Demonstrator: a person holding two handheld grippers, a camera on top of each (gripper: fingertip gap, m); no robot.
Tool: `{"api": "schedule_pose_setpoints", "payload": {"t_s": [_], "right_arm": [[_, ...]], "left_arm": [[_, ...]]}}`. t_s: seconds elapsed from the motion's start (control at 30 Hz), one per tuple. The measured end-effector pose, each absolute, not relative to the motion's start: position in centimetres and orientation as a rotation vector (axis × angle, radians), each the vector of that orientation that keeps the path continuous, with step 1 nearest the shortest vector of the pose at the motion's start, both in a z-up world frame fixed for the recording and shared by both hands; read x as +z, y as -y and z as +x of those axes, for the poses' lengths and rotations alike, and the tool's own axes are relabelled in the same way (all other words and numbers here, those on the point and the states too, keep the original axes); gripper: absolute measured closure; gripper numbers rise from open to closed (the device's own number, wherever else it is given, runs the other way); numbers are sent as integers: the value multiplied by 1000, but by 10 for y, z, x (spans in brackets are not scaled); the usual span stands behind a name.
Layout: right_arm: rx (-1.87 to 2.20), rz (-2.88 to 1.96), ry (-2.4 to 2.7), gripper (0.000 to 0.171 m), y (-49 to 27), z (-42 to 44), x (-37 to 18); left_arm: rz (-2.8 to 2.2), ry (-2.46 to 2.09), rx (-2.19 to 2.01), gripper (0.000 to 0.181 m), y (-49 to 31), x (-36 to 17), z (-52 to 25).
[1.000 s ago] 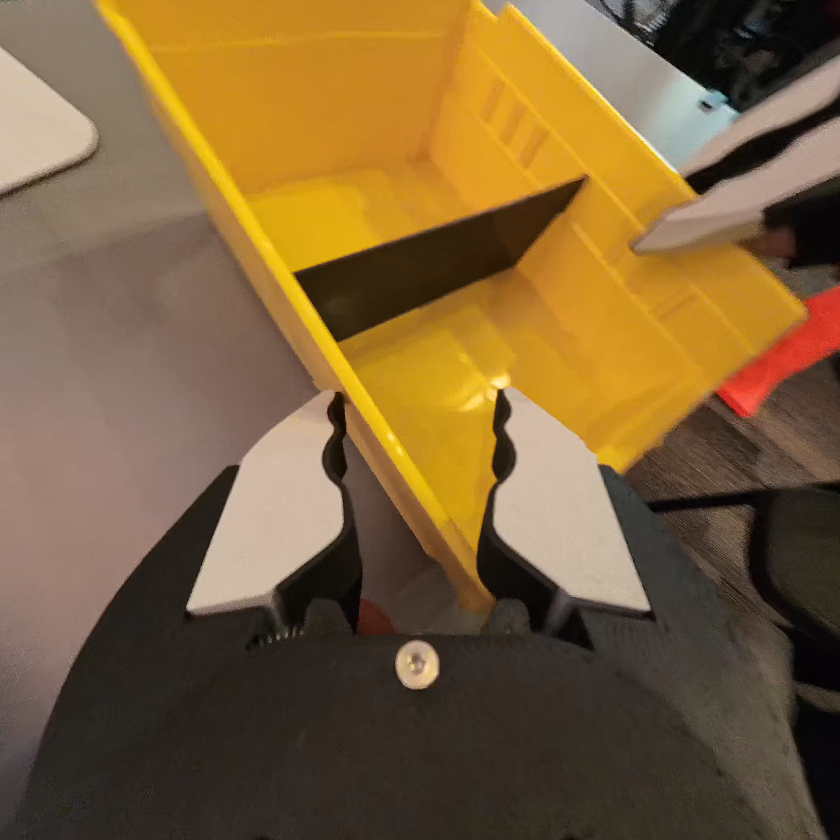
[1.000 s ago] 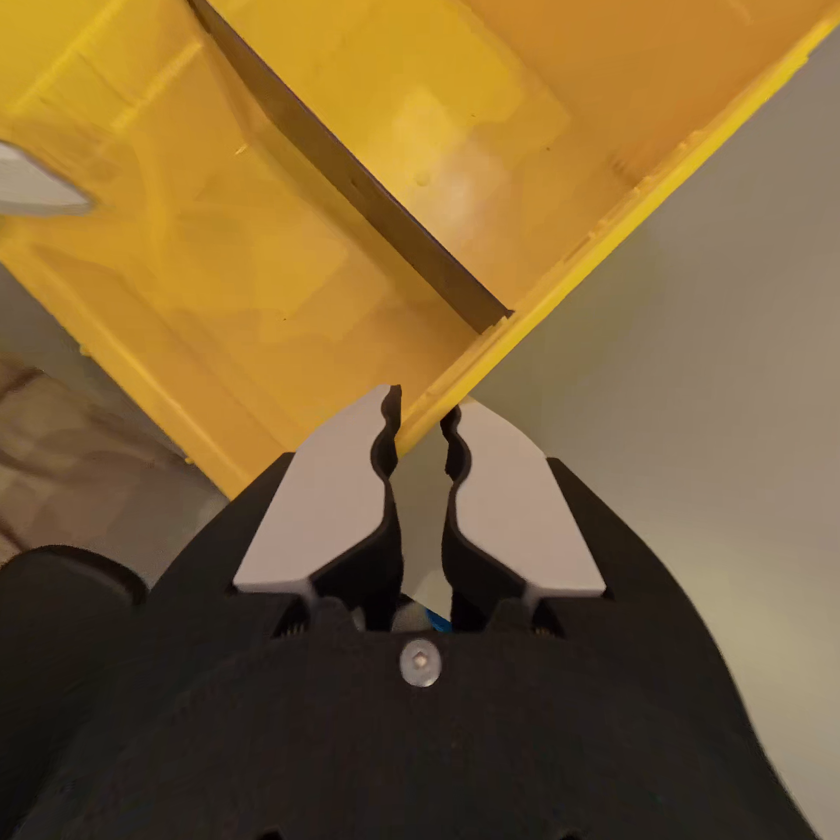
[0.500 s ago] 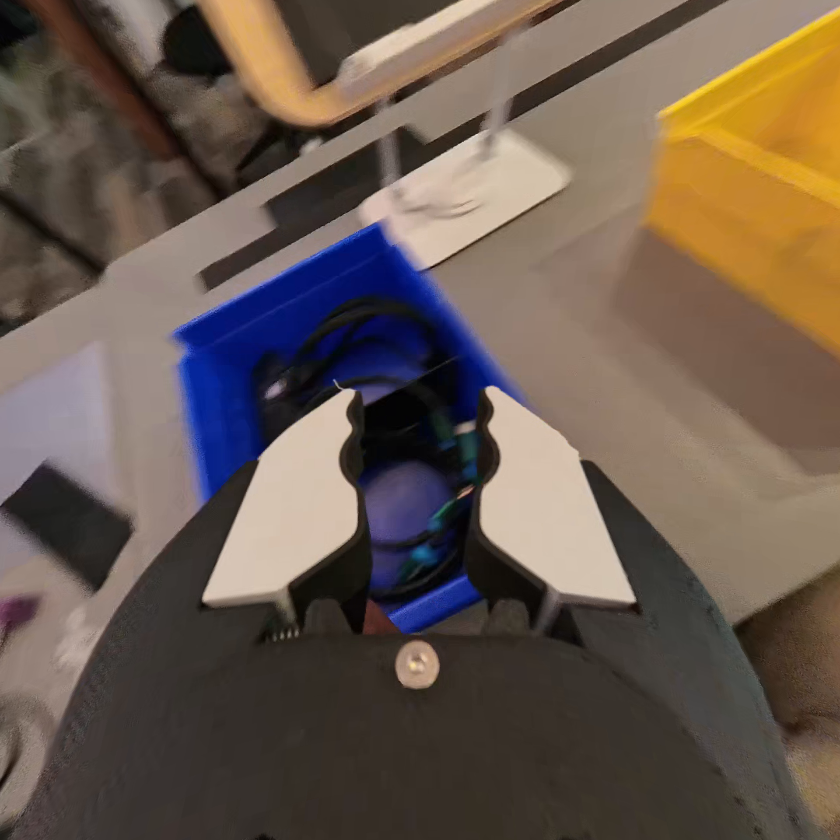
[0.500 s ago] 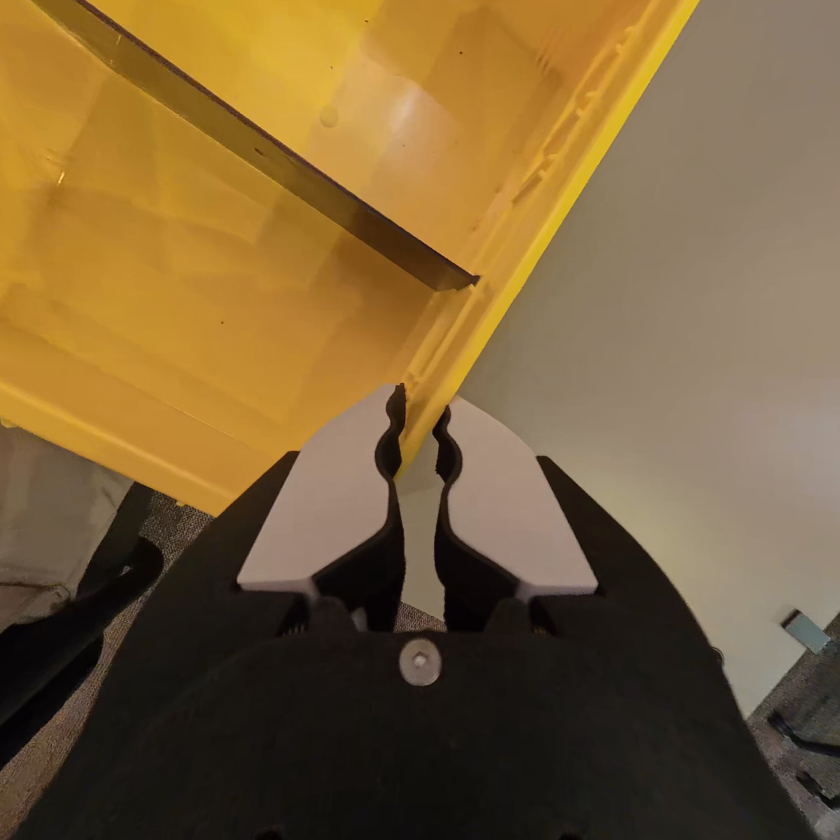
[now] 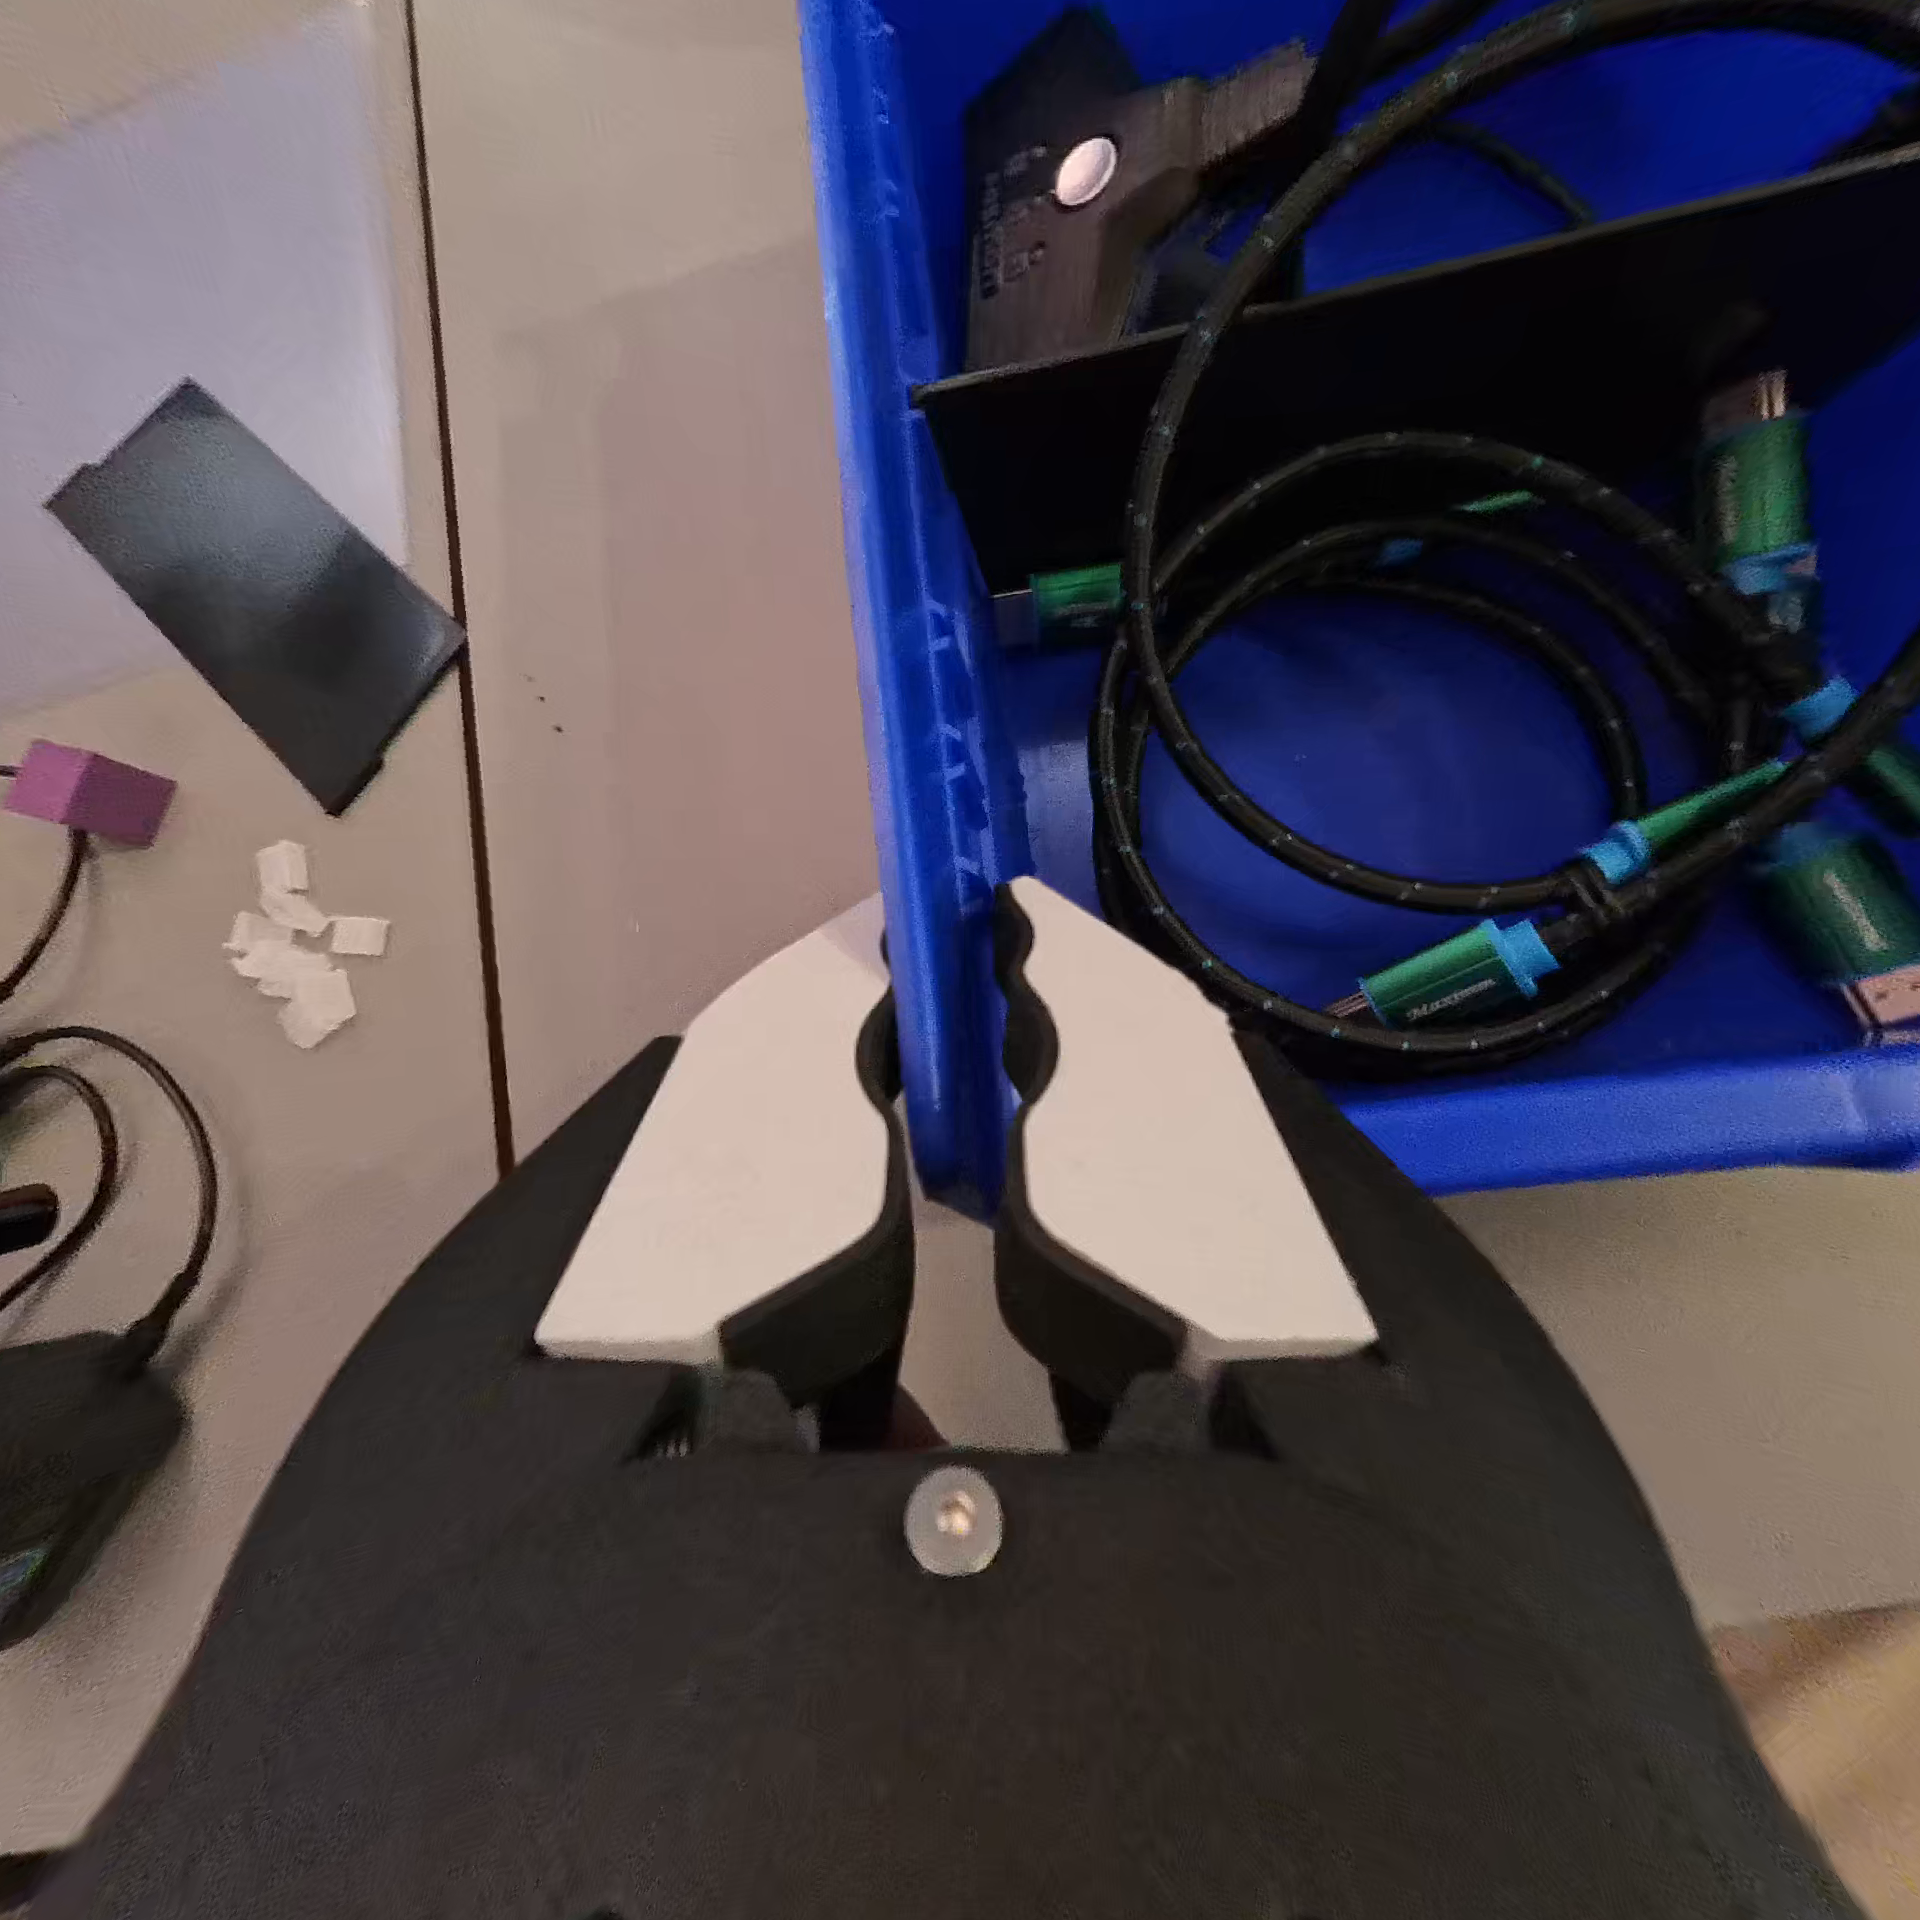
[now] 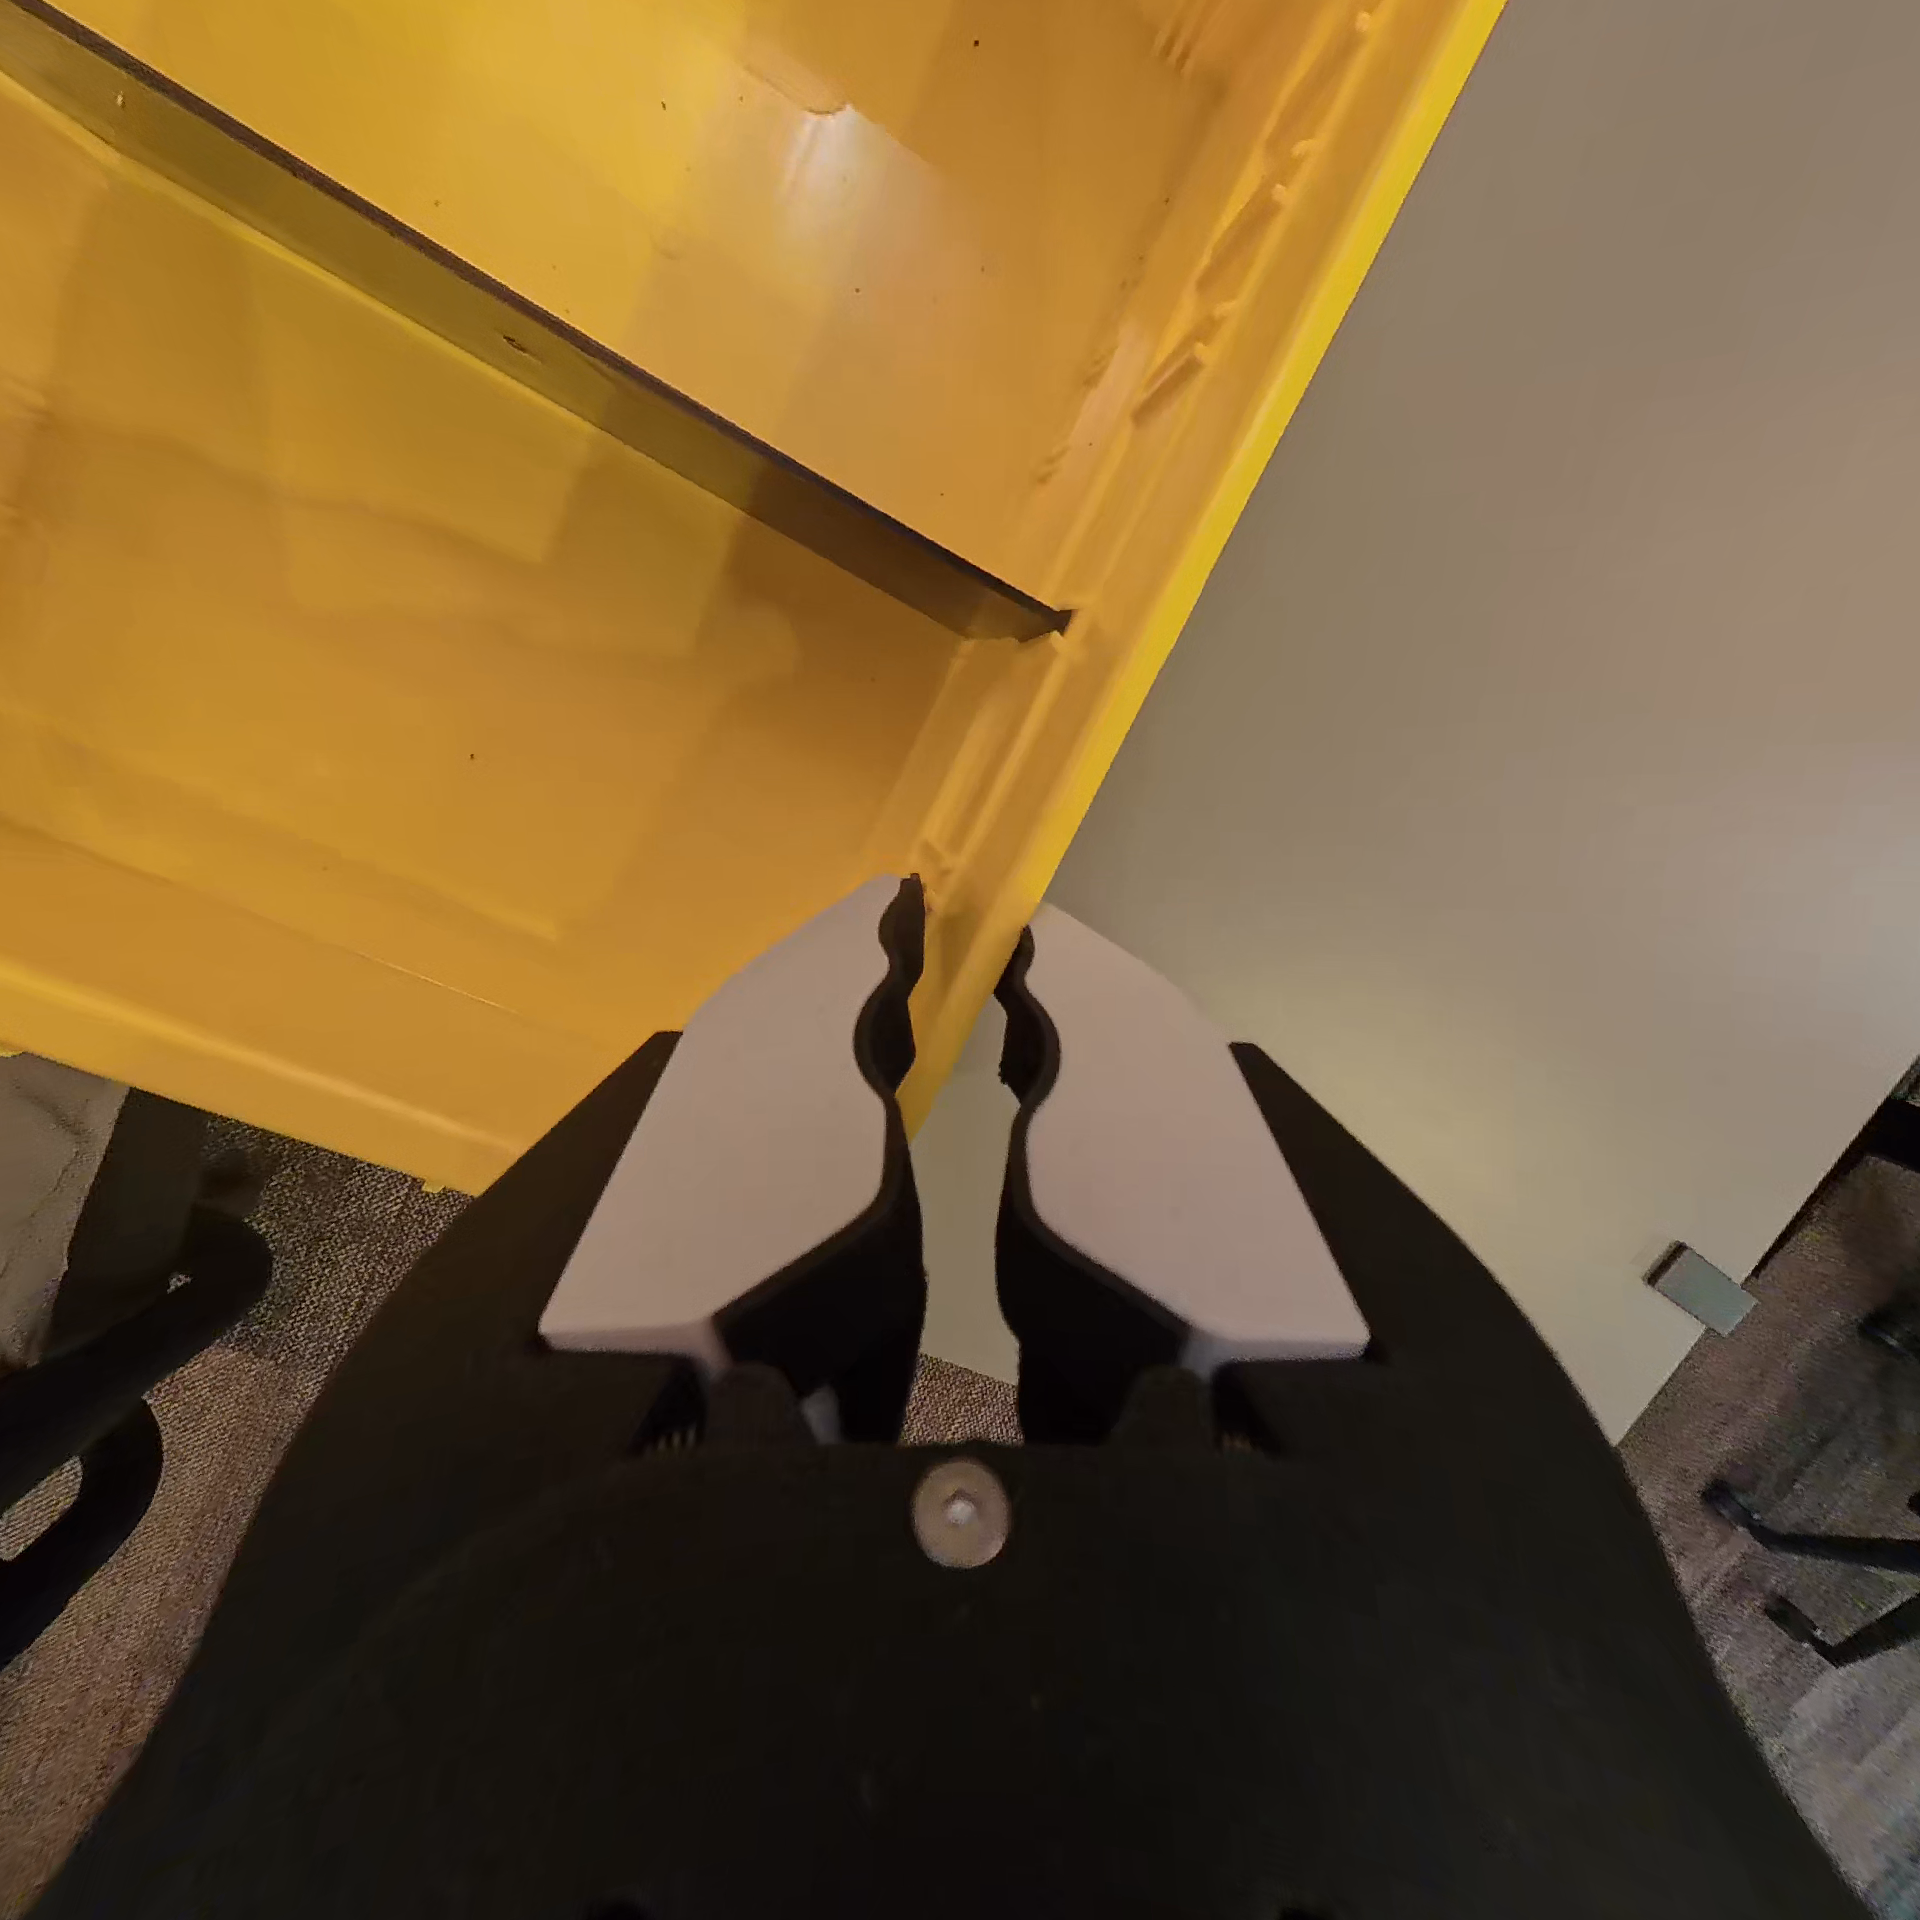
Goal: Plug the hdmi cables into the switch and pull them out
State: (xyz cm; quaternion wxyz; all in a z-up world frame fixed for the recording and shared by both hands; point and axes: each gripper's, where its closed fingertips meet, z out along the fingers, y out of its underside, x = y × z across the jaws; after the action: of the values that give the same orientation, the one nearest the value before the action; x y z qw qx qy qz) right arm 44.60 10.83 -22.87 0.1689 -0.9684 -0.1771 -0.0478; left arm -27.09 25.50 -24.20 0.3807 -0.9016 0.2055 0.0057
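A blue bin (image 5: pixel 894 520) holds several black braided HDMI cables (image 5: pixel 1143 790) with green plugs (image 5: pixel 1444 977) in its near compartment. A black divider (image 5: pixel 1403 395) crosses the bin. Behind it a black switch box (image 5: pixel 1049 229) lies in the far compartment. My left gripper (image 5: pixel 951 935) is shut on the blue bin's left wall near its front corner. My right gripper (image 6: pixel 966 914) is shut on the right wall of an empty yellow bin (image 6: pixel 416 727) that has a black divider (image 6: pixel 520 343).
Left of the blue bin on the grey table (image 5: pixel 644 520) lie a flat black plate (image 5: pixel 260 592), a purple block (image 5: pixel 88 795), white paper scraps (image 5: pixel 296 956) and a black device with cables (image 5: pixel 62 1455). The right wrist view shows carpet (image 6: pixel 1766 1766) and a chair base (image 6: pixel 1818 1538). The tips of one gripper are about 75 cm away from the tips of the other. The left tips stand about 30 cm off the purple block (image 5: pixel 88 795).
My left gripper left the yellow bin, swung left to the blue bin and closed on its left wall. My right gripper keeps its hold on the yellow bin, which has turned in view.
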Motion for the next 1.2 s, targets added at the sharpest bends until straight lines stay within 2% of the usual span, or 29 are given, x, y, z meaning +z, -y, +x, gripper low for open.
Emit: {"api": "schedule_pose_setpoints", "payload": {"t_s": [0.13, 0.6, 0.77, 0.83, 0.9, 1.0, 1.2], "right_arm": [[-167, -2765, 477, 159, -106, 465, -229], [-205, -2789, 400, 159, -94, 527, -228], [-217, -2795, 346, 157, -91, 535, -228], [-314, -2775, 341, 145, -92, 540, -225], [-389, -2742, 344, 134, -91, 540, -219], [-491, -2627, 337, 124, -94, 534, -198], [-482, -2394, 394, 129, -100, 481, -149]], "left_arm": [[-2322, -417, -129, 174, -248, -243, -275], [-2336, -342, -62, 175, -227, -244, -337], [-2302, -374, -17, 172, -228, -244, -343], [-2300, -378, 26, 160, -226, -243, -347], [-2272, -391, 23, 148, -226, -236, -346], [-2198, -402, 84, 144, -229, -213, -351], [-1994, -625, 200, 150, -256, -154, -332]]}}
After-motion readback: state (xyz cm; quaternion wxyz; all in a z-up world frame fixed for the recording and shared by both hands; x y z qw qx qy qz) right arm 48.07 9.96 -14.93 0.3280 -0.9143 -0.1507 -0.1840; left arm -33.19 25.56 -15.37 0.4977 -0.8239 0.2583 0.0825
